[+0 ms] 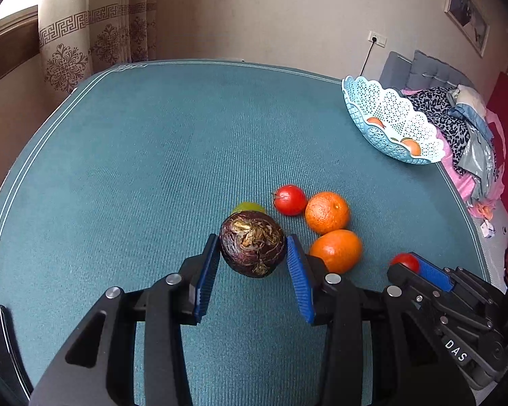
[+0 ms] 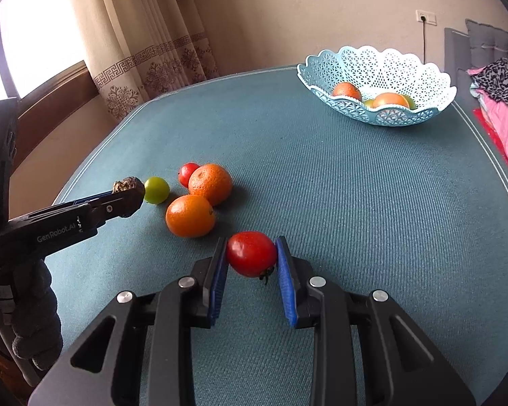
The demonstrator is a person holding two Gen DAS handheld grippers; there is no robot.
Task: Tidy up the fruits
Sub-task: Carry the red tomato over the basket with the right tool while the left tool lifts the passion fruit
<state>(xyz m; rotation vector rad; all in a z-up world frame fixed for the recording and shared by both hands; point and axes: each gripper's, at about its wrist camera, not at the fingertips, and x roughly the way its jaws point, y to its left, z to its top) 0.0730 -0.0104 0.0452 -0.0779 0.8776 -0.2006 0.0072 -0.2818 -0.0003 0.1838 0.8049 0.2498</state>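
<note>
Left-wrist: left gripper (image 1: 253, 248) pinches a dark mangosteen (image 1: 252, 244) above the teal table (image 1: 135, 155), two oranges (image 1: 326, 212) just right. Right-wrist: right gripper (image 2: 251, 257) clamps a red tomato (image 2: 251, 257); blue basket (image 2: 377, 115) far back holds fruit.

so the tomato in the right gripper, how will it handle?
The tomato looks smooth and glossy, so it may slip between the right gripper's pads. Probably soft; a hard squeeze could bruise it. Being round, it would likely roll on the table if dropped.
</note>
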